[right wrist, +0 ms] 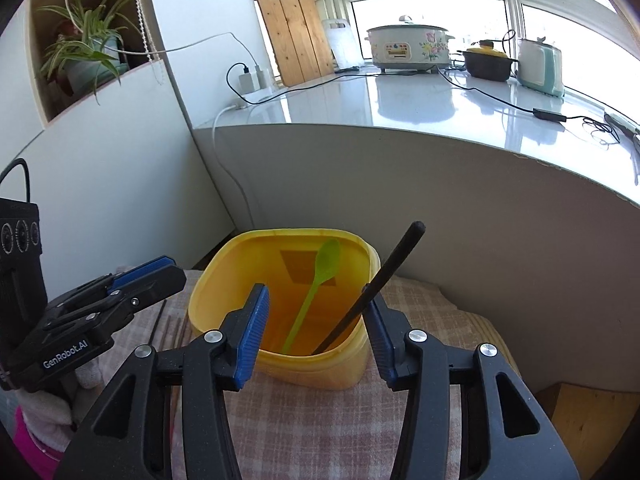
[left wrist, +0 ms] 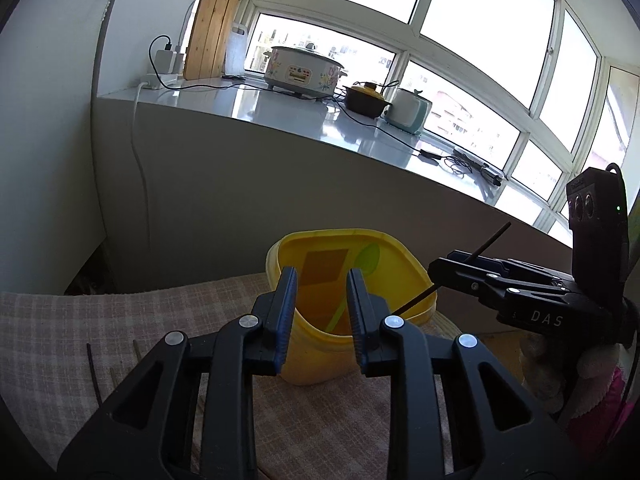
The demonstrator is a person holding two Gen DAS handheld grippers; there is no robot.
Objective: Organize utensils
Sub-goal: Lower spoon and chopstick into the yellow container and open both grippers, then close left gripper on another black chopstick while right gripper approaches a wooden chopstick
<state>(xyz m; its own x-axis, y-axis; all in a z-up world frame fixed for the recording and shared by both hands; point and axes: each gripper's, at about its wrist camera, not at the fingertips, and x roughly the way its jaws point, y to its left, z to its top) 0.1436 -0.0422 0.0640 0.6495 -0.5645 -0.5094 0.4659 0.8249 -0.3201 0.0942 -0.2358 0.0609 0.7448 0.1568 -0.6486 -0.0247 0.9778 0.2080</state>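
A yellow plastic container stands on a checked cloth with a green spoon leaning inside it. A black chopstick rests with its lower end in the container and leans past my right gripper's right-hand finger. My right gripper hangs over the container's near rim, its jaws wide apart, pressing on nothing. In the left wrist view the container and the spoon lie just beyond my left gripper, which is open with nothing between its pads. The right gripper is at the right there, with the chopstick through it.
More thin chopsticks lie on the cloth left of the container. Behind runs a white counter with a cooker, a dark pot, a kettle and cables. A wooden board leans at the back.
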